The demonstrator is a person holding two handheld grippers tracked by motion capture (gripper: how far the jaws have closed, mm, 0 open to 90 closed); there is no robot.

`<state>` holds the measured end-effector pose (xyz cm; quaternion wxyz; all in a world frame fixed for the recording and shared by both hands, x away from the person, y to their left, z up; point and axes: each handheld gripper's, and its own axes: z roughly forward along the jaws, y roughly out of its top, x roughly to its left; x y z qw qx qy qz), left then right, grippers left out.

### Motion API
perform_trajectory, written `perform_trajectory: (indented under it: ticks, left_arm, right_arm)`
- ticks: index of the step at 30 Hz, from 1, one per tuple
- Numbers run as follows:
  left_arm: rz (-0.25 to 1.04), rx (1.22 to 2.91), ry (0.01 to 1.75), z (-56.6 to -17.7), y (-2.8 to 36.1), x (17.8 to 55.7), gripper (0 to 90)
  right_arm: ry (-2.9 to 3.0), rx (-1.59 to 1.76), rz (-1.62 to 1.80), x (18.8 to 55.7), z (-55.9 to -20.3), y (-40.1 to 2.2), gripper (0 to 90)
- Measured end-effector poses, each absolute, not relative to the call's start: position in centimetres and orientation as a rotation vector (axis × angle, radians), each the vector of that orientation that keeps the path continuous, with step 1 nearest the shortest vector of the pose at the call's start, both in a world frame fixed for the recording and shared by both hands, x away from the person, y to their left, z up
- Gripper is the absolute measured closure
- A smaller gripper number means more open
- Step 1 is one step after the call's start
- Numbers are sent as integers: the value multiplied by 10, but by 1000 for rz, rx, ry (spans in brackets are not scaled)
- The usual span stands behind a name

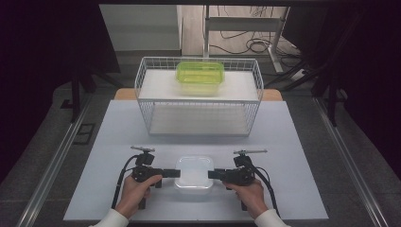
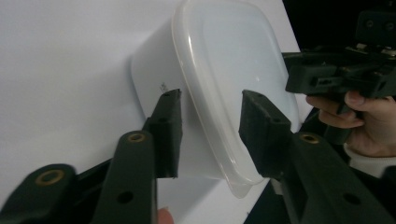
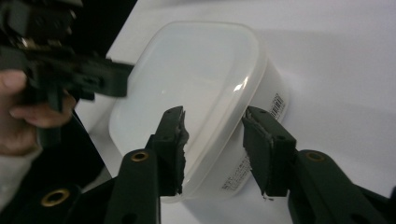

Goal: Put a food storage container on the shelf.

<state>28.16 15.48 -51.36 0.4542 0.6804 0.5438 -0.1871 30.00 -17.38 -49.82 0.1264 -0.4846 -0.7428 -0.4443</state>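
Translucent white plastic, lid on: the container (image 1: pixel 194 173) sits on the counter (image 1: pixel 113 137) in front of the wire basket (image 1: pixel 142 80), which carries a green container (image 1: pixel 200 75) on its upper shelf. I have my left hand-held gripper (image 1: pixel 176 172) at the white container's left end and my right hand-held gripper (image 1: pixel 212 174) at its right end, so the 2 balance the load for a level lift. Each straddles the lid rim, half-closed, one jaw above and one below; I cannot tell whether the pads are pressing yet.
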Motion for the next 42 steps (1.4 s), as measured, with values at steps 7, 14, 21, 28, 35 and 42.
perform_trajectory:
  ticks: [7, 14, 21, 28, 35, 42]
  left_arm:
    - [-436, 1658, 1361, -507, 158, 276, 701]
    - [-401, 1641, 1340, -500, 160, 269, 765]
    - [-346, 1673, 1318, -495, 158, 264, 779]
    - [-309, 1672, 1290, -487, 161, 260, 780]
    - [-272, 1671, 1247, -474, 163, 256, 779]
    - [-227, 1686, 1215, -464, 161, 251, 780]
  right_arm:
    - [-2071, -1457, -1300, 300, -499, -177, 674]
    - [-2055, -1430, -1328, 294, -493, -183, 750]
    - [-2101, -1386, -1361, 290, -487, -184, 787]
    - [-2139, -1345, -1404, 288, -480, -181, 787]
    - [-2205, -1302, -1459, 284, -468, -180, 786]
    - [-2258, -1265, -1498, 281, -458, -180, 785]
